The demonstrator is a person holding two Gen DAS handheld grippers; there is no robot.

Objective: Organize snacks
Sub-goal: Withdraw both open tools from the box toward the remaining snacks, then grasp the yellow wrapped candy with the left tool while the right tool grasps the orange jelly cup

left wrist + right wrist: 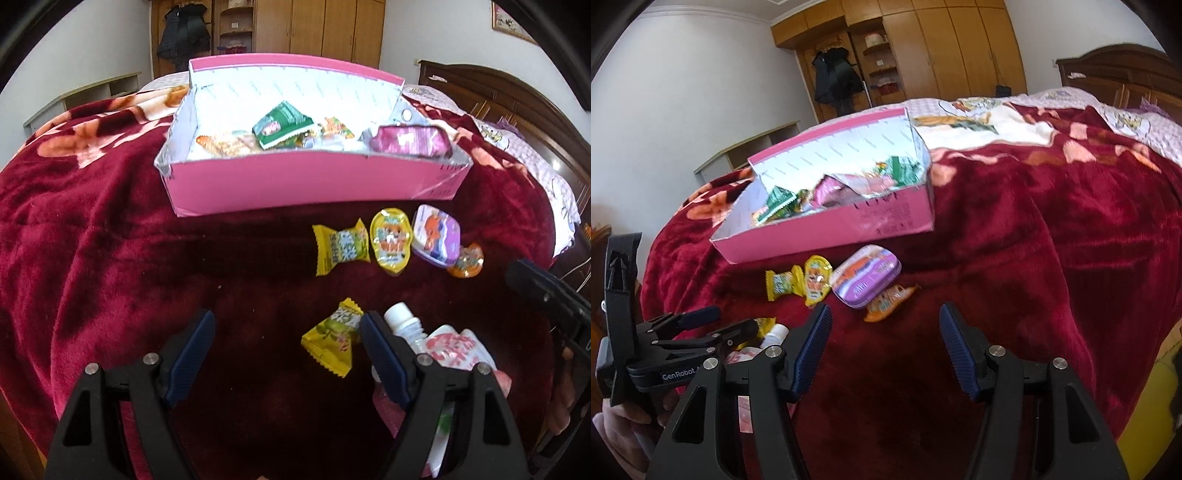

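Note:
A pink box (295,184) (827,236) sits on the red blanket and holds several snack packets, among them a green one (282,125) and a pink one (410,142). In front of it lie a yellow candy (341,249) (779,284), a yellow jelly cup (391,240) (816,280), a purple tin (436,236) (866,278) and an orange jelly cup (465,260) (886,302). My left gripper (286,347) (720,321) is open, with a second yellow candy (332,339) just inside its right finger and a white-capped pouch (436,339) beyond it. My right gripper (884,339) is open and empty over bare blanket.
The red floral blanket (110,240) (1052,240) covers the bed and drops off at the left. A dark wooden headboard (517,103) stands at the right. Wooden wardrobes (942,51) line the far wall.

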